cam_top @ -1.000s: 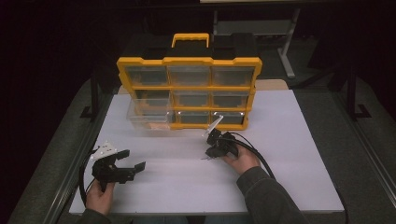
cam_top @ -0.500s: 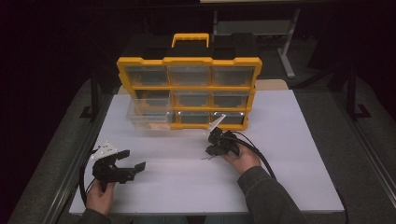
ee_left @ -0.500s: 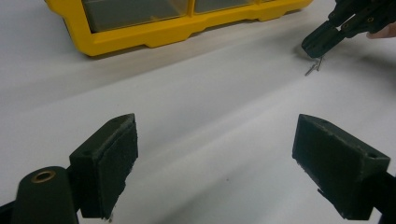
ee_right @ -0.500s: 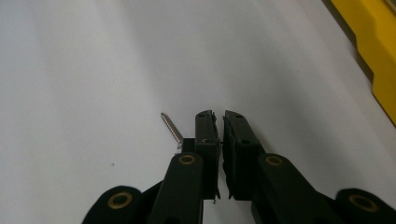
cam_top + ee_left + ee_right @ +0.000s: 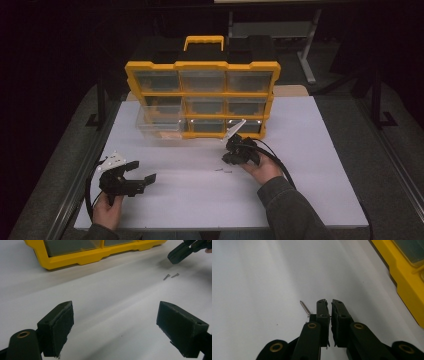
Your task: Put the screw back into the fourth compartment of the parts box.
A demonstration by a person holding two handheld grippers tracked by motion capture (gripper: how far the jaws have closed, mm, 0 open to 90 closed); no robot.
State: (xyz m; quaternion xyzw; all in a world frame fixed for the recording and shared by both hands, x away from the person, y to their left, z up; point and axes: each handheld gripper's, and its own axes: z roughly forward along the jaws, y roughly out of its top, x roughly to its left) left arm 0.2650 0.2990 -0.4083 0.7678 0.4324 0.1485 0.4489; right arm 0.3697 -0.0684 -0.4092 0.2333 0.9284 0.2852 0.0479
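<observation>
Two small metal screws lie side by side on the white table top. My right gripper hovers just above them, tips pointing down to the left, jaws shut with nothing visibly between them. In the right gripper view one screw lies just left of the closed tips. My left gripper rests at the near left with its jaws wide open and empty. From the left gripper view both screws show far off, under the right gripper.
A yellow organiser case with clear drawers stands upright at the back of the table. One clear drawer sticks out at its lower left. The case's yellow base runs close by the right gripper. Dark floor surrounds the table.
</observation>
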